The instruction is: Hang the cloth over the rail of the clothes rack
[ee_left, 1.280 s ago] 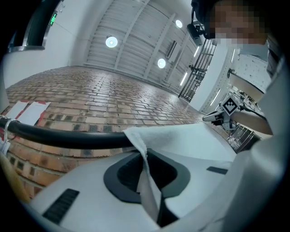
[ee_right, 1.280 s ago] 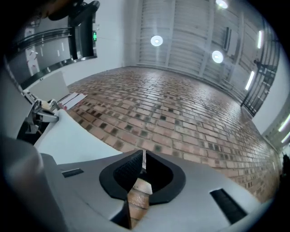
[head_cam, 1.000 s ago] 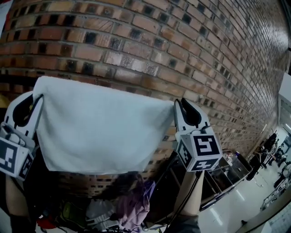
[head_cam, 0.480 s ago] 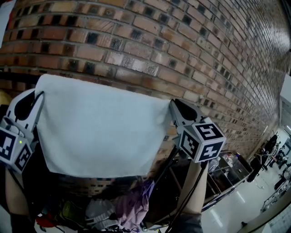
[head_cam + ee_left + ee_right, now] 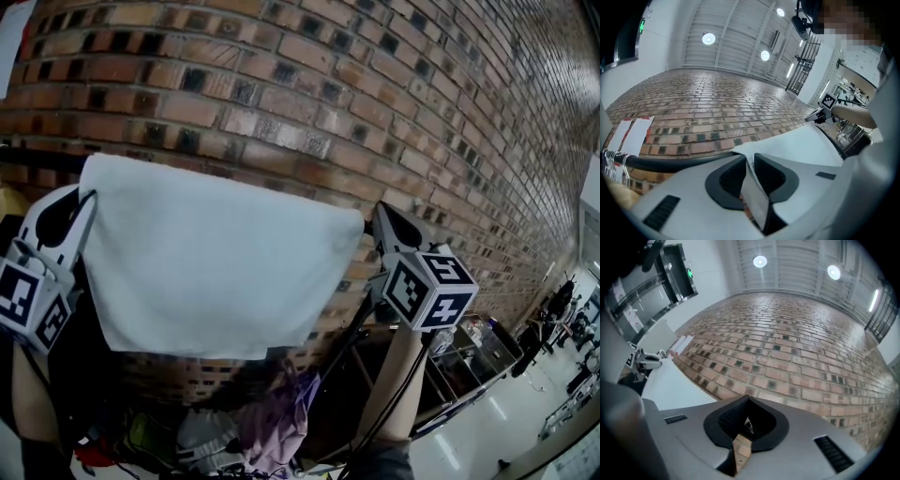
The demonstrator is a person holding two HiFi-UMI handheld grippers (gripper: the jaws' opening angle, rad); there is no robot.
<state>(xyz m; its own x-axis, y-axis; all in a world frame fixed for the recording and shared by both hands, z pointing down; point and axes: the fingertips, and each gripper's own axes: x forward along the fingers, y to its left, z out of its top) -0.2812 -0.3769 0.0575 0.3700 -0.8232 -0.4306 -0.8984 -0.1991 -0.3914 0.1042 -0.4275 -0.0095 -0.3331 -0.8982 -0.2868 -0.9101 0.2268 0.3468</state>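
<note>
Right tongs just closed, seemingly off the cloth; left tongs pinch it

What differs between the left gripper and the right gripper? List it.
The left gripper pinches a corner of the white cloth; the right gripper holds nothing. The left gripper's jaws stand slightly apart on it; the right gripper's have just closed fully. Both face the brick wall.
</note>
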